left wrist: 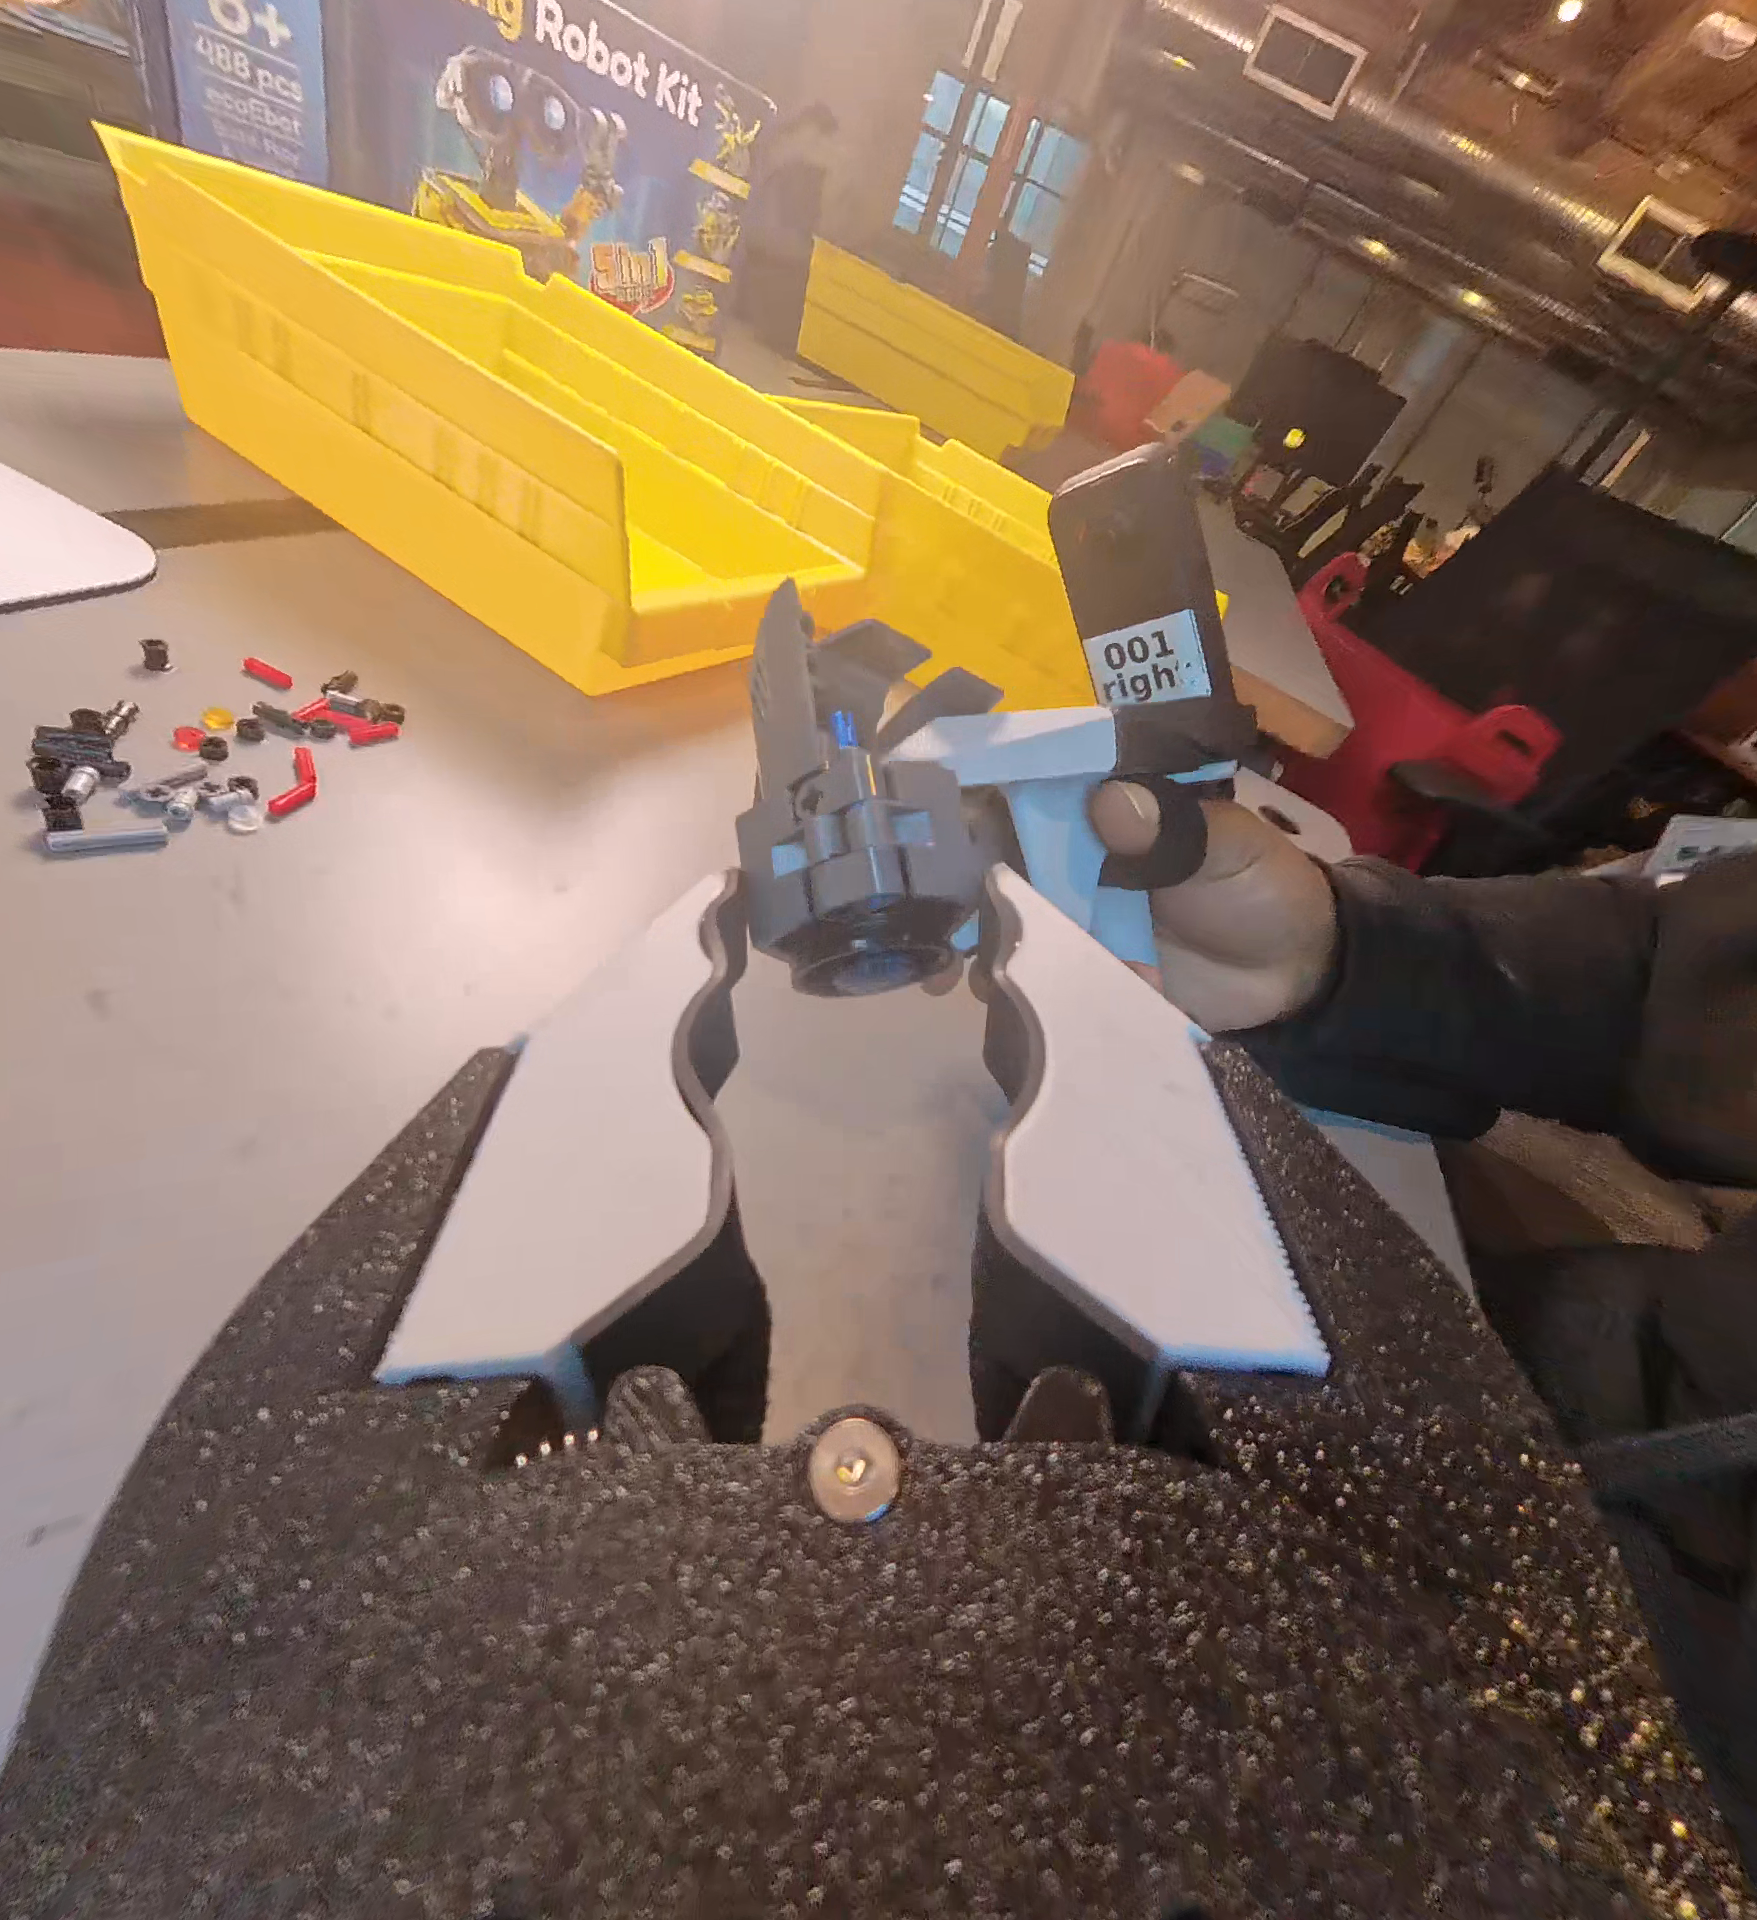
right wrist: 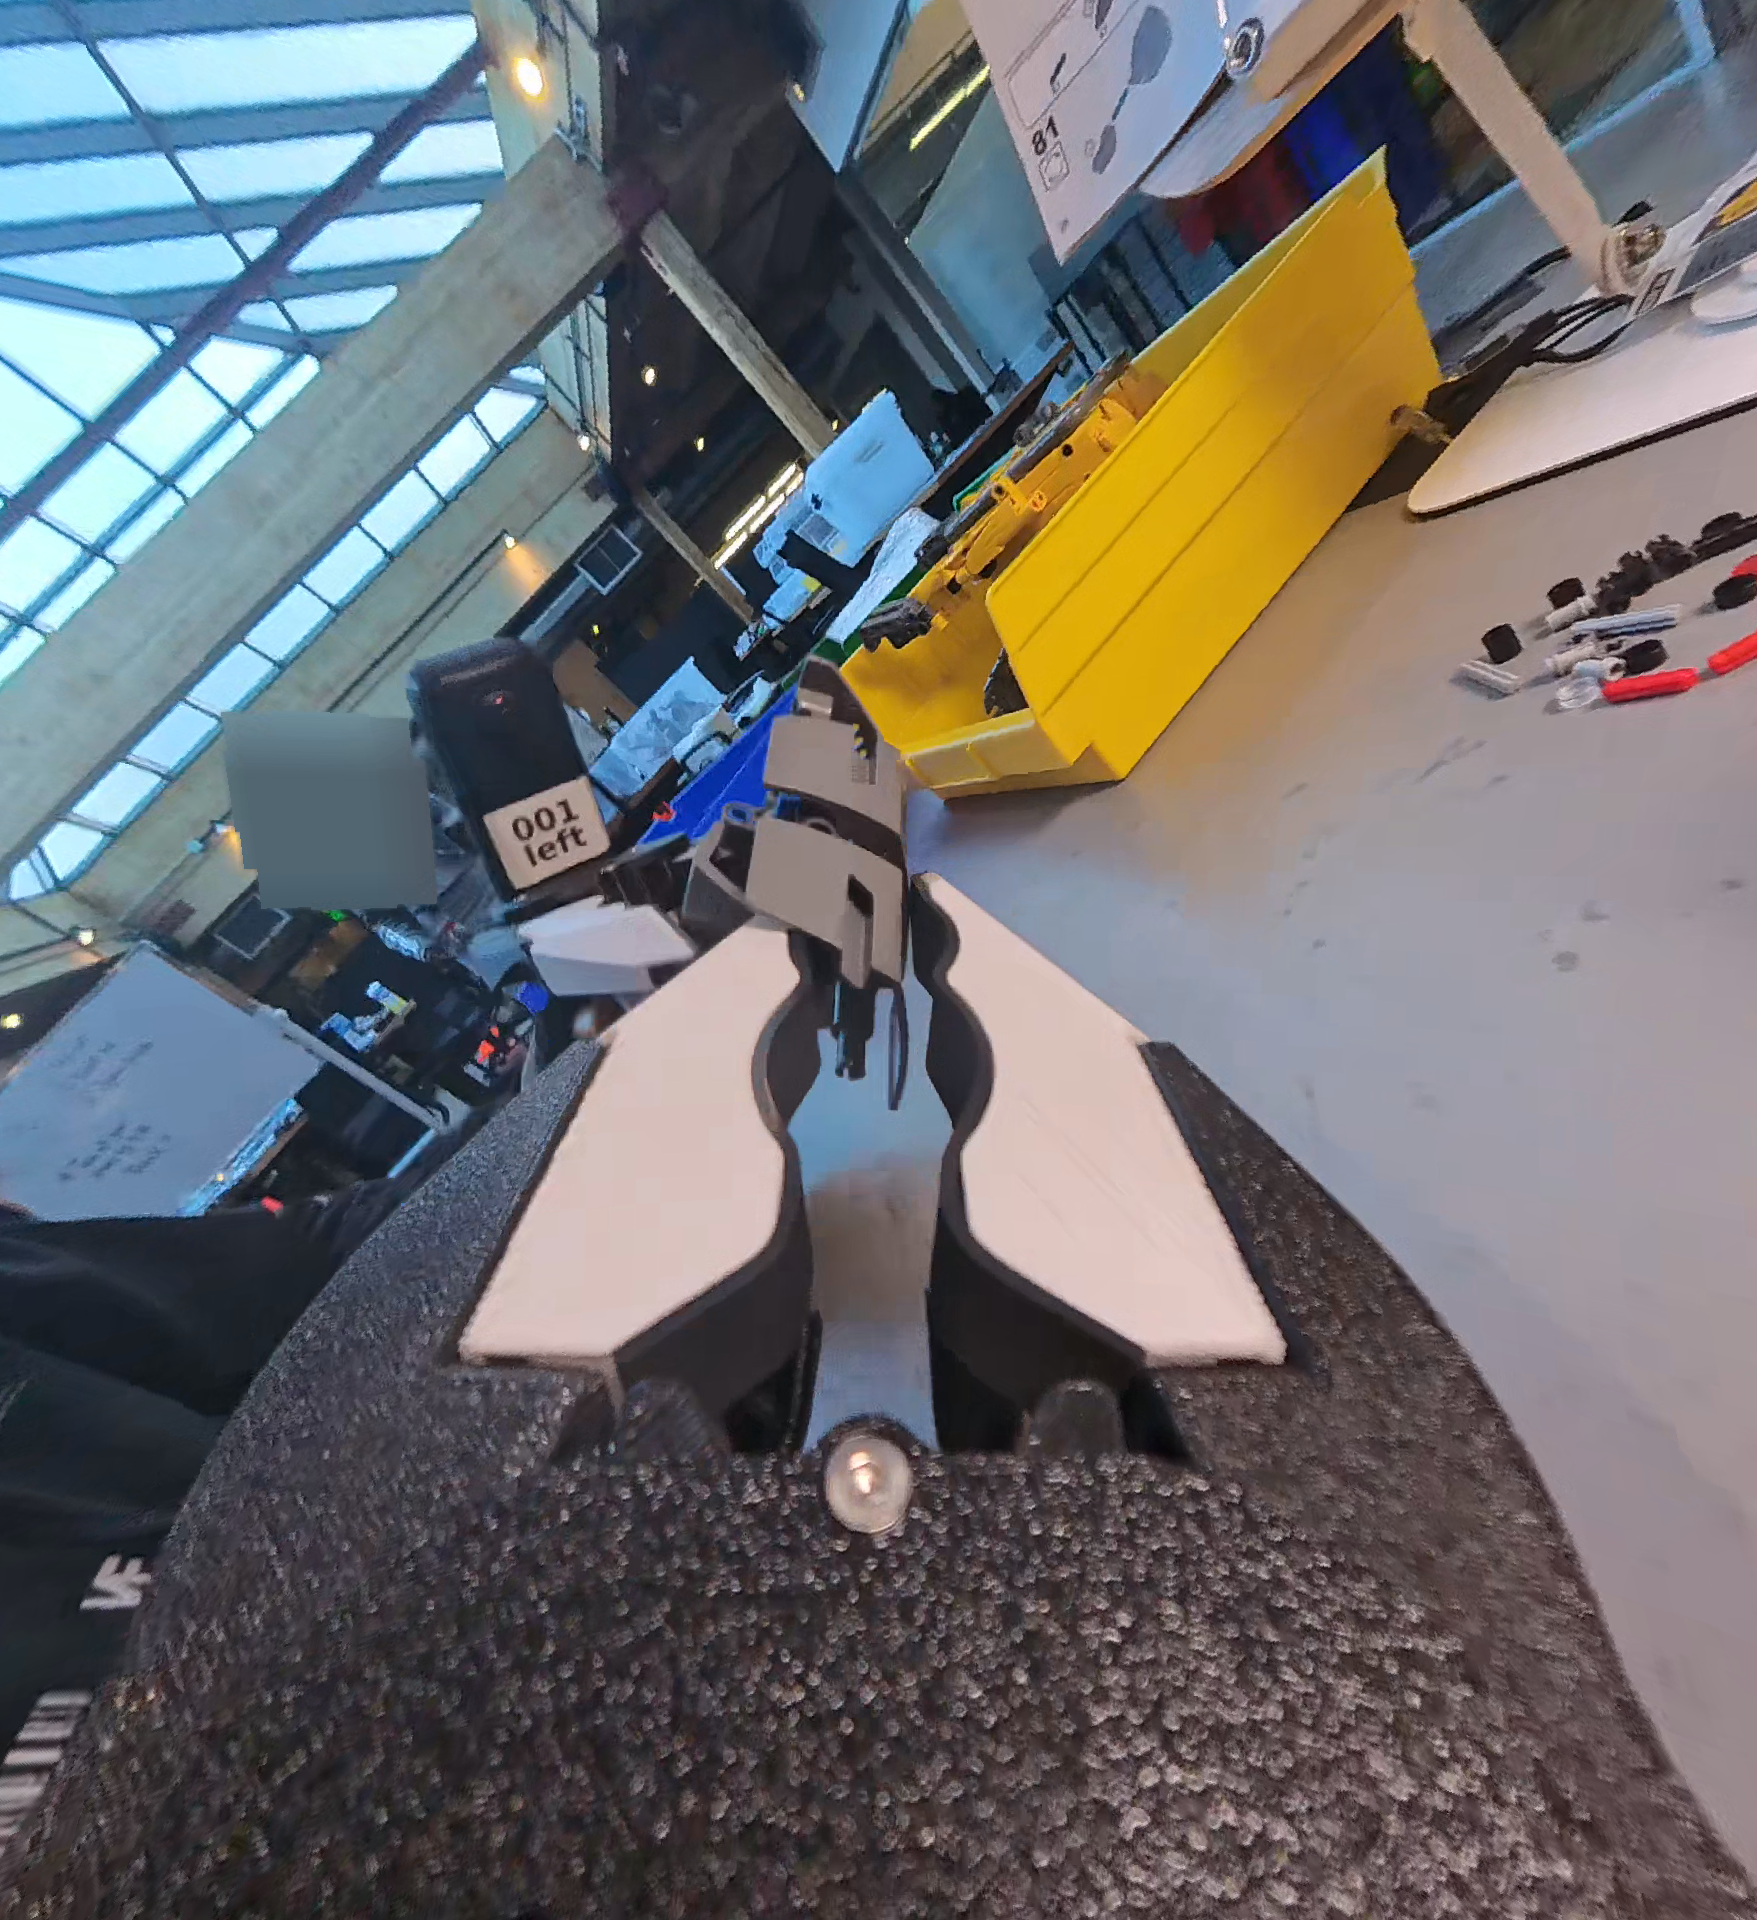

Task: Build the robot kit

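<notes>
Both grippers meet on 1 thing: a grey, blocky plastic brick assembly (left wrist: pixel 853 831) with a round dark hub at its lower end and a toothed grey blade standing up from it. It is held in the air above the grey table (left wrist: pixel 230 1039), touching nothing but the fingers.

The left gripper (left wrist: pixel 858 914) has its 2 white fingers closed partway onto the hub end, 1 fingertip against each side, which steadies the heavier base. The right gripper (right wrist: pixel 853 935), gripped by a person's hand (left wrist: pixel 1227 914) in a black sleeve, comes in from the side; its jaws are nearly closed on the assembly's upper grey part, so the 2 grips pull or press against each other on the same piece.

A scatter of small red, black and grey loose brick pieces (left wrist: pixel 209 748) lies toward the table's left edge, near enough to reach. A long yellow plastic bin (left wrist: pixel 417 436) sits along the far edge, with a printed kit box (left wrist: pixel 500 156) behind it.
</notes>
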Action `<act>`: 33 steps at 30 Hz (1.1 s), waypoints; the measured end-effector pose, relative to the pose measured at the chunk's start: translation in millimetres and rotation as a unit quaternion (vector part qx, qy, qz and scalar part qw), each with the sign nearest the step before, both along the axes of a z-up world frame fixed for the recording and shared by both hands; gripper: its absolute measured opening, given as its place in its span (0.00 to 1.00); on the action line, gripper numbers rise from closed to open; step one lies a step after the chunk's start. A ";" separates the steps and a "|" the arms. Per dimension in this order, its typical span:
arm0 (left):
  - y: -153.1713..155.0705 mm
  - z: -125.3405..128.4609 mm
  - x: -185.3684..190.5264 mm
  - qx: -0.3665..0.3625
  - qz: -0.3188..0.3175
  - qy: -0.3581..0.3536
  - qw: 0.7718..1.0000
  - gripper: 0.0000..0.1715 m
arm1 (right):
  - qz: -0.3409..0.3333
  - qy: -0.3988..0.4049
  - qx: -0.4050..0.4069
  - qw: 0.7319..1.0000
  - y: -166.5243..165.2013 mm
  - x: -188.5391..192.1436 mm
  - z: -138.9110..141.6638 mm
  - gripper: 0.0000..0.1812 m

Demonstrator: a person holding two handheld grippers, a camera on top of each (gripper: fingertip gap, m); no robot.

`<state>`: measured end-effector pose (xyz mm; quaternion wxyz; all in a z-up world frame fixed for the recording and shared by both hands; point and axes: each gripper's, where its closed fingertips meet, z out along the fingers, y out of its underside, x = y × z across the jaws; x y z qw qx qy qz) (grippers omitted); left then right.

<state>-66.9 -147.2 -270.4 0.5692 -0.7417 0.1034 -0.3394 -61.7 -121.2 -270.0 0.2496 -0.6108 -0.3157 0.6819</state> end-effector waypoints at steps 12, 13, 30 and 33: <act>-18.0 19.1 -44.6 -0.054 -0.028 -0.236 0.970 0.25 | 0.063 -0.048 0.403 0.912 -31.5 11.3 -5.7 0.31; -18.8 21.5 -43.6 -0.053 -0.034 -0.248 0.967 0.25 | 0.067 -0.050 0.414 0.907 -35.7 10.3 -7.1 0.31; -15.6 -27.6 -10.2 -0.116 -0.053 -0.072 0.989 0.25 | 0.066 -0.156 0.503 0.847 -34.7 5.2 -45.9 0.30; -14.7 -36.1 -9.9 -0.126 -0.052 -0.043 0.990 0.26 | 0.068 -0.180 0.504 0.842 -32.6 5.1 -55.2 0.29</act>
